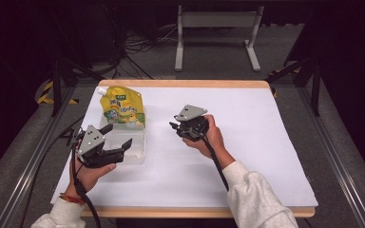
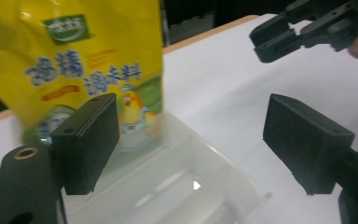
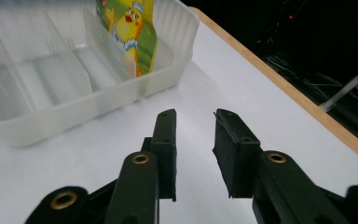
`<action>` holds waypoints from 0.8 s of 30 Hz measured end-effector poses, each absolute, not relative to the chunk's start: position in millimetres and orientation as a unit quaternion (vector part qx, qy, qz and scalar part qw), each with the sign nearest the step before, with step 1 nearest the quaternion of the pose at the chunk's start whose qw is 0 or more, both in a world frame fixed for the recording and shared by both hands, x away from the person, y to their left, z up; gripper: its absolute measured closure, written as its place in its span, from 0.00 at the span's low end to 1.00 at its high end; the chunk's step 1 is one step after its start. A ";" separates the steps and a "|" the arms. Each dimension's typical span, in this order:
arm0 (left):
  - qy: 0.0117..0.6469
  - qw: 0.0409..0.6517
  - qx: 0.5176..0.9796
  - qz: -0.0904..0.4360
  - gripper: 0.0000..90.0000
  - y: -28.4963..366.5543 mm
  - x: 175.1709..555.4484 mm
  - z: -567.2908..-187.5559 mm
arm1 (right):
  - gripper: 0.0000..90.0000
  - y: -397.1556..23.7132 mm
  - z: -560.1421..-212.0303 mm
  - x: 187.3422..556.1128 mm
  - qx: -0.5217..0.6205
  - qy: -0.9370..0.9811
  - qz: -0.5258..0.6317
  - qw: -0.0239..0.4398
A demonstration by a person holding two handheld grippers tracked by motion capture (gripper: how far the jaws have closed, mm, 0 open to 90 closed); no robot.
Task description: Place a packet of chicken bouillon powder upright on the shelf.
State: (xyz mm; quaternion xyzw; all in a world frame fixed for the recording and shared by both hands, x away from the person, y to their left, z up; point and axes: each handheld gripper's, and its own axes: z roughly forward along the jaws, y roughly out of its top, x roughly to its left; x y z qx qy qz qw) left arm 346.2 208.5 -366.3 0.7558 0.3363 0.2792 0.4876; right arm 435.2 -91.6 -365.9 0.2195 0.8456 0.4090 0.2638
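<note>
A yellow spouted pouch with a cartoon chick stands upright in the far end of a clear plastic divided tray at the table's left. My left gripper hovers over the tray's near part, open wide with nothing between its pads. In the left gripper view the pouch rises just beyond the left pad and the tray lies below. My right gripper is at mid-table, pointing left toward the tray, open with a narrow empty gap. In the right gripper view the right gripper faces the tray and pouch.
White paper covers the wooden table, whose edge runs close on the right gripper's right. The right gripper also appears at the top right of the left gripper view. A metal stand and cables sit on the floor behind.
</note>
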 end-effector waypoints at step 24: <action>0.262 0.456 0.813 0.251 0.18 166.7 328.1 -381.2 | 0.61 -136.8 -369.5 408.3 0.220 0.857 0.381 0.268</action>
